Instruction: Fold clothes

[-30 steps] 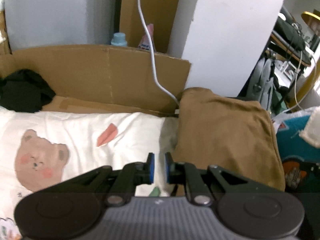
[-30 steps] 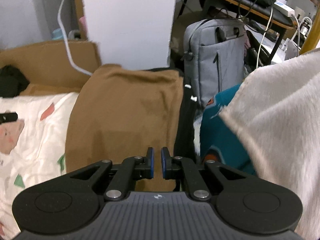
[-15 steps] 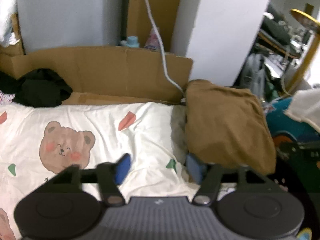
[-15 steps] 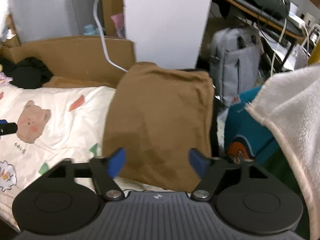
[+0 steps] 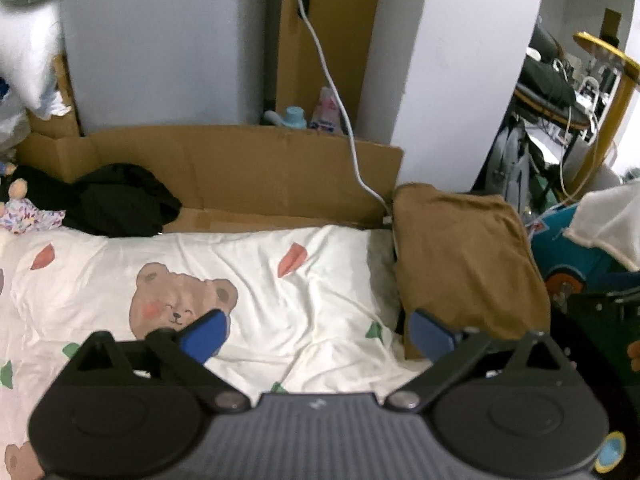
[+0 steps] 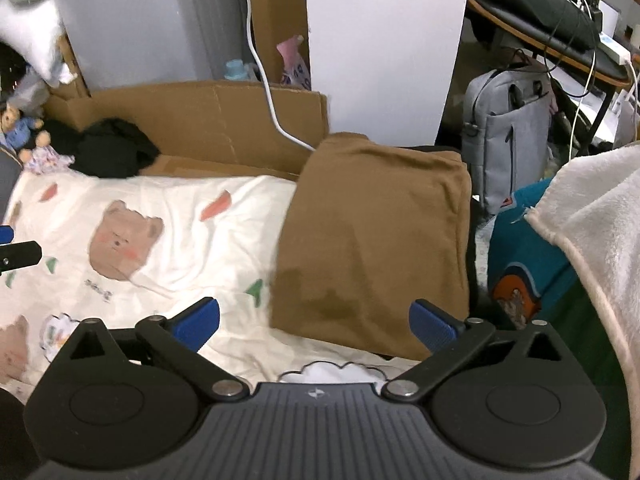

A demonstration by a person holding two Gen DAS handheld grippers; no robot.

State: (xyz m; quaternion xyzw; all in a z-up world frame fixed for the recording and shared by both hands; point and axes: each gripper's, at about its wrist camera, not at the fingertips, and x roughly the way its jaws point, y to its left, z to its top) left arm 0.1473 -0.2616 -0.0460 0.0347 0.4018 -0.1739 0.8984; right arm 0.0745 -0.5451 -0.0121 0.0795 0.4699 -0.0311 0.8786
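On the bed sheet [image 6: 168,216] | folded brown garment [image 6: 376,236] lies released | my left hand-held gripper [image 5: 316,332] opening, empty; right hand-held gripper [image 6: 314,320] opening, empty | next: lift clear, avoid snagging folds.

The brown garment [image 6: 376,240] is seen as a matt, soft knit cloth, smooth on its face. The bedsheet [image 5: 256,280] is a thin matt cotton-like cloth, creased and printed with bears. Corrugated cardboard [image 5: 248,172], matt and creased, is stood at the far side. The black garment [image 5: 120,200] is a dull, crumpled cloth. The towel [image 6: 600,216] at the right is a fluffy, rough pile. The grey backpack [image 6: 508,136] is a woven cloth. The white cable [image 5: 340,100] is smooth, glossy plastic.
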